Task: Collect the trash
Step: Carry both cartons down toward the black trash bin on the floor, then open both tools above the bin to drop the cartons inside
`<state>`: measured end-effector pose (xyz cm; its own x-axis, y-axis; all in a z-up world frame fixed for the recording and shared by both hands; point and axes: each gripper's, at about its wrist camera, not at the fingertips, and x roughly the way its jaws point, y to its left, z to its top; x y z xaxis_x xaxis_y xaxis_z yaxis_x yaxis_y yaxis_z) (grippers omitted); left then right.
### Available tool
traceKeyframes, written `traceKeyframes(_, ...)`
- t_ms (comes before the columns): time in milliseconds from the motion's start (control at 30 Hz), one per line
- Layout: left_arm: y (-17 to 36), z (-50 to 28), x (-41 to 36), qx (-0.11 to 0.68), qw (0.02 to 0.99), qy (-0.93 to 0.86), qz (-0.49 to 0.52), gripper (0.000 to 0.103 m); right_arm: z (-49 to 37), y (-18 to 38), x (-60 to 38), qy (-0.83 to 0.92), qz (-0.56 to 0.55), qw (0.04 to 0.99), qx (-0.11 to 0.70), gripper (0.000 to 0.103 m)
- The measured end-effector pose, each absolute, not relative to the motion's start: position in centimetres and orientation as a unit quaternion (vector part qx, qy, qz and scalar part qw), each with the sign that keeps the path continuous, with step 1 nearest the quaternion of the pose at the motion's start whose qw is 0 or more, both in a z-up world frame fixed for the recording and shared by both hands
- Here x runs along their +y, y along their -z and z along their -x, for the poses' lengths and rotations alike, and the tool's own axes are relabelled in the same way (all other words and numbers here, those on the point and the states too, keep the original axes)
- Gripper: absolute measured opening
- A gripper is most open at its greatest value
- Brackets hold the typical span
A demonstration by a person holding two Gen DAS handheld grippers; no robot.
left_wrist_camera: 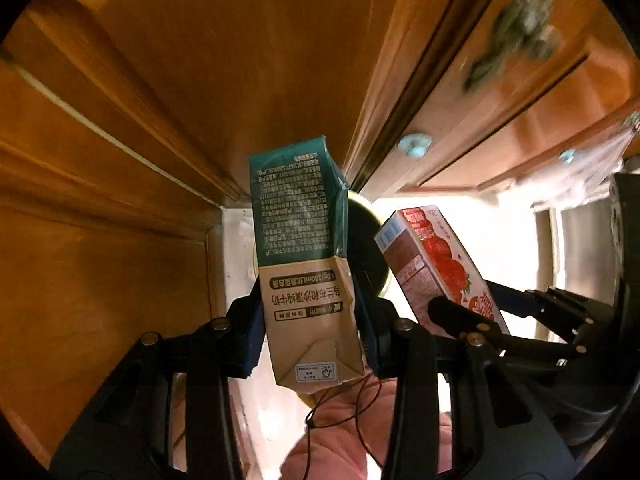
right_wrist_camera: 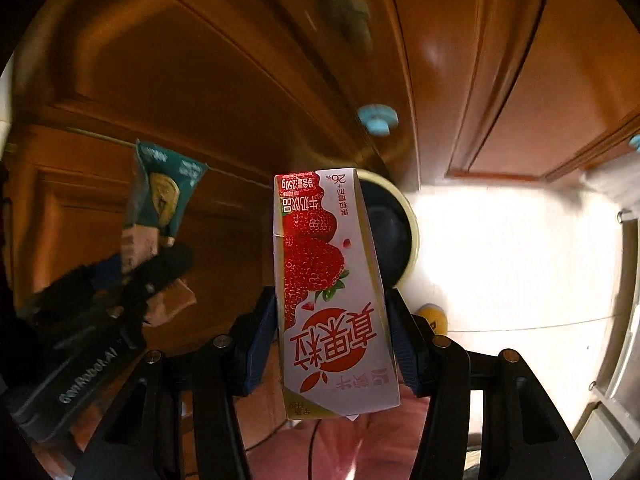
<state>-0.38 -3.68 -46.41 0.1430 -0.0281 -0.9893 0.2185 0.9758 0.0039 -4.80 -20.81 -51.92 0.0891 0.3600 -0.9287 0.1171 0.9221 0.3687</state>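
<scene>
My left gripper (left_wrist_camera: 308, 320) is shut on a green and tan milk carton (left_wrist_camera: 300, 248), held upside down in the air before wooden cabinet doors. My right gripper (right_wrist_camera: 332, 332) is shut on a white and red strawberry milk carton (right_wrist_camera: 328, 280), also upside down. In the left wrist view the strawberry carton (left_wrist_camera: 436, 264) and the right gripper (left_wrist_camera: 480, 320) show to the right. In the right wrist view the green carton (right_wrist_camera: 160, 196) and the left gripper (right_wrist_camera: 132, 276) show to the left. A round dark bin with a yellow rim (right_wrist_camera: 390, 224) lies behind both cartons.
Brown wooden cabinet doors (left_wrist_camera: 224, 80) with pale blue knobs (right_wrist_camera: 378, 118) fill the upper part of both views. A bright white floor (right_wrist_camera: 512, 260) lies to the right. A small yellow round object (right_wrist_camera: 434, 318) sits on the floor near the bin. Pink cloth (left_wrist_camera: 336, 432) shows below.
</scene>
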Motion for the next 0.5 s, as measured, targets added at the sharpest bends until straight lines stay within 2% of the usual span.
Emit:
traceKeyframes(300, 55.6, -0.8, -2.9, 0.679, 0.720, 0.078, -0.124, 0.037, 3.8, 61.7, -19.3, -0.072, -0.161, 0.696, 0.696, 0.054)
traceKeyframes(433, 57.1, -1.2, -2.5, 0.688, 0.711, 0.077, -0.121, 0.037, 3.0, 64.3, -18.5, -0.078, -0.160, 0.685, 0.706, 0.054)
traceKeyframes(500, 57.5, -1.3, -2.5, 0.697, 0.704, 0.077, -0.112, 0.041, 2.9, 64.8, -18.2, -0.082, -0.158, 0.683, 0.708, 0.055)
